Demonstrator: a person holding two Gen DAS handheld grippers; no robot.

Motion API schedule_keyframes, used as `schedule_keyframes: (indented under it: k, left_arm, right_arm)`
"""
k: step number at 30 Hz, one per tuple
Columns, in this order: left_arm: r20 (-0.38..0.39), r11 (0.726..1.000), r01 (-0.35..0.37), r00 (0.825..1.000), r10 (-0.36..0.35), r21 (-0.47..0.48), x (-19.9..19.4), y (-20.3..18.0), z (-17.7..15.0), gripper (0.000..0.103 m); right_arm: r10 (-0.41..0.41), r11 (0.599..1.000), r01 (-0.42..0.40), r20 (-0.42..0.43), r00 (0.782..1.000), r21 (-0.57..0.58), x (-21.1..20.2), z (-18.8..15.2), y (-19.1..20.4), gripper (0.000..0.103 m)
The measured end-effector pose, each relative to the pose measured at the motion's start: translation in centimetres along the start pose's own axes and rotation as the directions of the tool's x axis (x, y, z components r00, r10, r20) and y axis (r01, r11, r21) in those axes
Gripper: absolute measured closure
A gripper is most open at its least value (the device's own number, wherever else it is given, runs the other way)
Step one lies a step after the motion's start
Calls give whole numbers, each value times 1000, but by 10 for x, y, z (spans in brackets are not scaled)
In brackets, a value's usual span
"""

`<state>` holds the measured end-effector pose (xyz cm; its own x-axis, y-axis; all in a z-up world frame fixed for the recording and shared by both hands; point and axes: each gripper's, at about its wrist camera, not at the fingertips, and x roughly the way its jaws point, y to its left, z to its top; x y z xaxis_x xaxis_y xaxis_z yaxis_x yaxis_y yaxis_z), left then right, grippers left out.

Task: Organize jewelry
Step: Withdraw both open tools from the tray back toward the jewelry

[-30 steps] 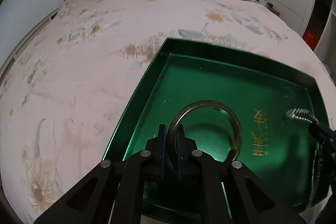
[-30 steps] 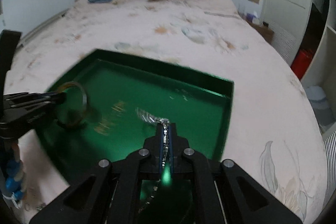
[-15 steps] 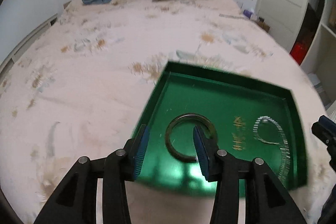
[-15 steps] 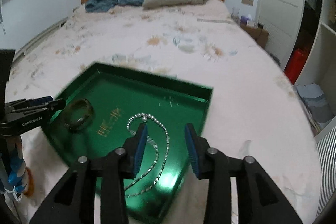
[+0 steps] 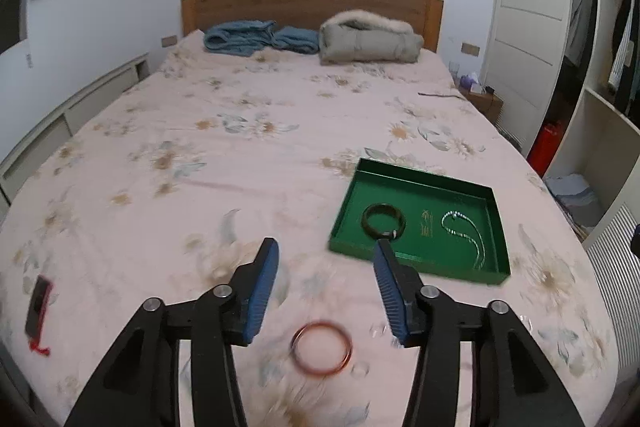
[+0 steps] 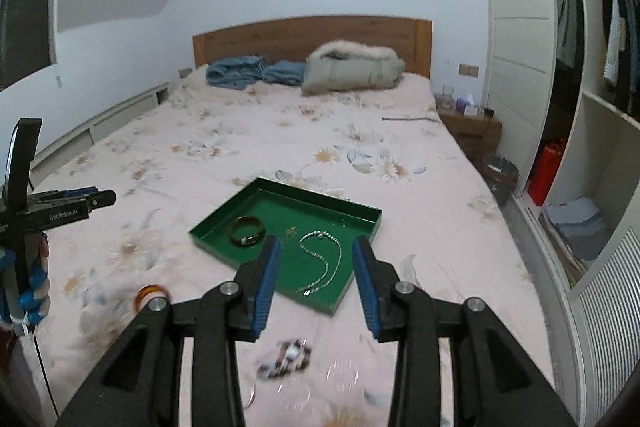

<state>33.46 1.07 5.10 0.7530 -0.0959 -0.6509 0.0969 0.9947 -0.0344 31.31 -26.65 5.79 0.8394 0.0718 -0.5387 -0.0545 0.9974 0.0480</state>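
We are holding the left gripper spread and empty, its jaws having just been opening; the right gripper is likewise standing apart, gripping nothing. The dark green bangle and silver chain necklace are lying inside the shallow green tray on the floral bed. A copper-coloured bangle is lying on the bed before the tray.

The right claw hangs parted and empty above the green tray holding a bangle and necklace.

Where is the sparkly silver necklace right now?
The silver necklace lies inside the green tray on the bed, on its right side in the left wrist view, next to the dark bangle.
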Motion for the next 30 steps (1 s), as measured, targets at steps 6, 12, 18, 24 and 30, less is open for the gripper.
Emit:
schedule_keyframes:
  k: [6,12,18,24,30]
  left_arm:
    - [61,1000,-21,998,21,8,-78,18,-35,27]
    - [93,1000,-20,995,18,22,-125,21,-73,26]
    - [79,999,12,997,-15,36,-137,9,-110,26]
    - [31,997,61,998,-62,37,-113,-12,-139,27]
    - [-44,990,128,991,-126,50,-70,-40,-161,28]
  right_arm:
    - [18,1000,-17,39,999,-5,-82,-33,15,68]
    - [21,1000,-21,56,998,3,-132,-67,22,68]
    - [28,999,-30,63,998,23,-161,-100,18,68]
    - [36,999,-37,43,998,36,-158,-126,11,68]
    - [60,996,-59,-6,998,70,-127,-149,0,68]
